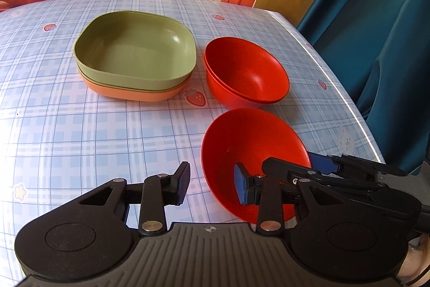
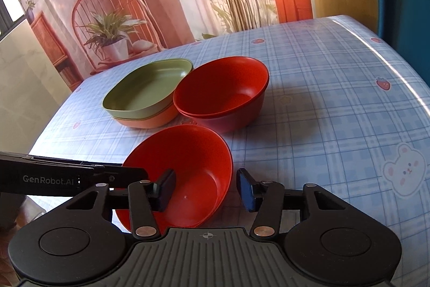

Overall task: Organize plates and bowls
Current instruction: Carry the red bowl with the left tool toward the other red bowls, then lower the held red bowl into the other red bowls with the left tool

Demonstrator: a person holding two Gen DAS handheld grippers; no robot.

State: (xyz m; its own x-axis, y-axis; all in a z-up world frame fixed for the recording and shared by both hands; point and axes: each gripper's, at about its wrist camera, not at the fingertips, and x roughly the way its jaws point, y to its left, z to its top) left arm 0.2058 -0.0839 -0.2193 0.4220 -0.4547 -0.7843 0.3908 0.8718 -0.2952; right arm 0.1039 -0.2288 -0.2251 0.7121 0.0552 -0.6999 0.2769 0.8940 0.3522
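Red bowl (image 2: 185, 174) sits at lower centre of the right wrist view, round, smooth and matte. The right tool (image 2: 205, 191) stands wide open, straddling the bowl's right wall: one finger inside, the other outside, gripping nothing. The left tool (image 1: 212, 186) is also spread wide, its blue pad (image 1: 239, 187) inside the same bowl's rim; actual contact is hard to make out. Farther up the checked, glossy worktop (image 2: 336, 98), two nested red bowls (image 2: 223, 93) sit beside square green plates (image 2: 150, 88) stacked on an orange one (image 2: 158, 120).
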